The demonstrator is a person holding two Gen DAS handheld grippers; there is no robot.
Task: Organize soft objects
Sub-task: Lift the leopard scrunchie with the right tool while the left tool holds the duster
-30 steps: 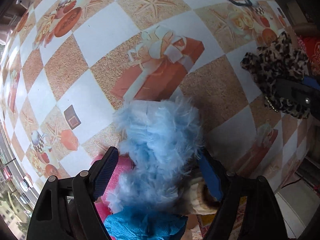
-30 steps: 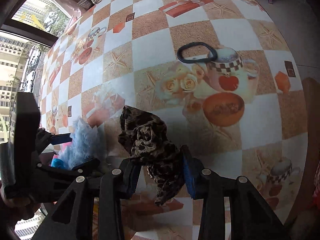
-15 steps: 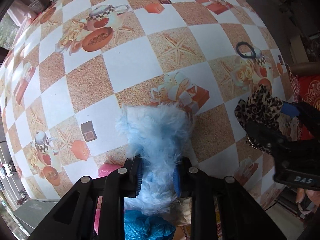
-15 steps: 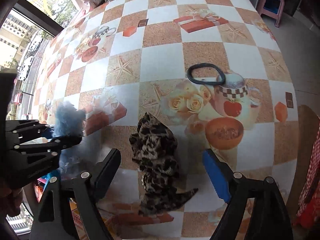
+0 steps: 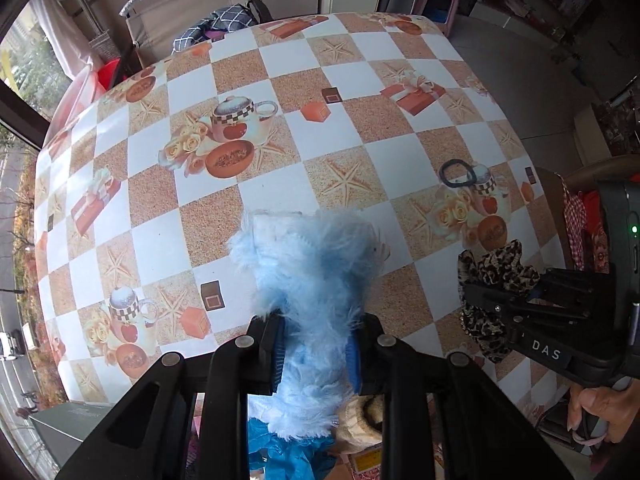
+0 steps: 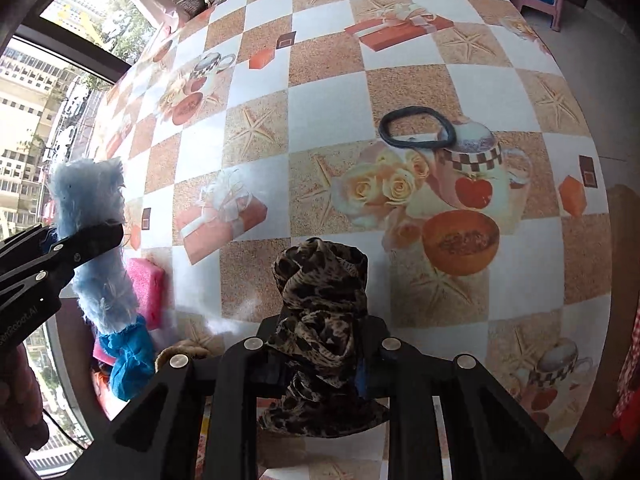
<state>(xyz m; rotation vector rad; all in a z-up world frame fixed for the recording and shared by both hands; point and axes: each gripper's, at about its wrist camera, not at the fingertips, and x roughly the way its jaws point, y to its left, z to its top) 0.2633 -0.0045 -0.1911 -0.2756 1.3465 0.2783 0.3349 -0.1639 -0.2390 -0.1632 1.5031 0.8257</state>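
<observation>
My left gripper [image 5: 316, 356] is shut on a fluffy light-blue cloth [image 5: 312, 280] and holds it up above the table; the cloth also shows at the left of the right wrist view [image 6: 94, 224]. My right gripper [image 6: 320, 360] is shut on a leopard-print cloth [image 6: 324, 304] and holds it off the table; it also shows at the right of the left wrist view [image 5: 492, 280]. A black hair band [image 6: 416, 132] lies flat on the tablecloth ahead, and it shows in the left wrist view [image 5: 458, 172] too.
A pink sponge-like block [image 6: 148, 288], a bright blue cloth [image 6: 128, 360] and a beige knitted piece [image 5: 360, 420] lie at the table's near edge below my grippers. The patterned tablecloth [image 6: 320, 92] stretches ahead. A chair back [image 5: 192, 12] stands beyond the far edge.
Both grippers have risen from the table. My left gripper closed on the blue cloth and lifted it. My right gripper opened, then closed again on the leopard cloth and lifted it.
</observation>
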